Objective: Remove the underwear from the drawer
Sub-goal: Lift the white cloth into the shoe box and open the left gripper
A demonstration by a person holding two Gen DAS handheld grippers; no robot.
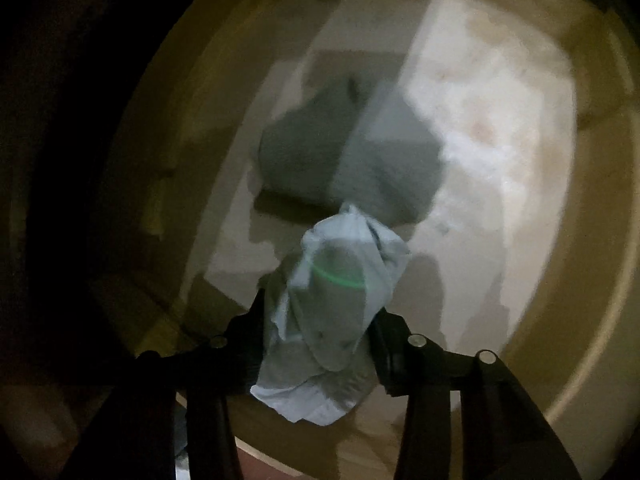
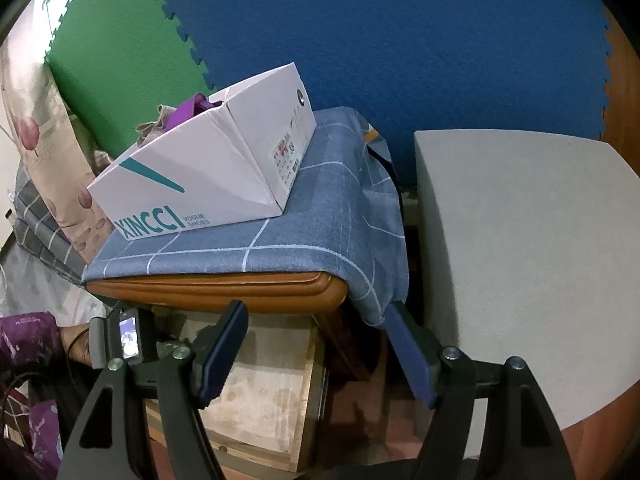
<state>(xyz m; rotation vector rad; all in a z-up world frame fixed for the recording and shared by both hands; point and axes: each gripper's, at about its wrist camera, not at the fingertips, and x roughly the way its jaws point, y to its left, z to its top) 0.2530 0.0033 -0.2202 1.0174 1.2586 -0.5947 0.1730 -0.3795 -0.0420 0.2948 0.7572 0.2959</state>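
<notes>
In the left wrist view my left gripper (image 1: 320, 320) is shut on a pale blue-grey piece of underwear (image 1: 332, 320), bunched between its black fingers and hanging inside the dim drawer (image 1: 500, 160). A darker grey folded garment (image 1: 352, 160) lies on the drawer floor beyond it. In the right wrist view my right gripper (image 2: 316, 344) is open and empty, its blue-padded fingers (image 2: 224, 348) spread in front of the pulled-out wooden drawer (image 2: 264, 400) under the tabletop. The left gripper's body (image 2: 124, 340) shows at the left there.
A white shoe box (image 2: 208, 176) holding purple and beige cloth stands on a blue checked cloth (image 2: 320, 216) over the brown table edge. A grey padded block (image 2: 520, 260) is at the right. Blue and green foam mats (image 2: 360, 40) cover the wall behind.
</notes>
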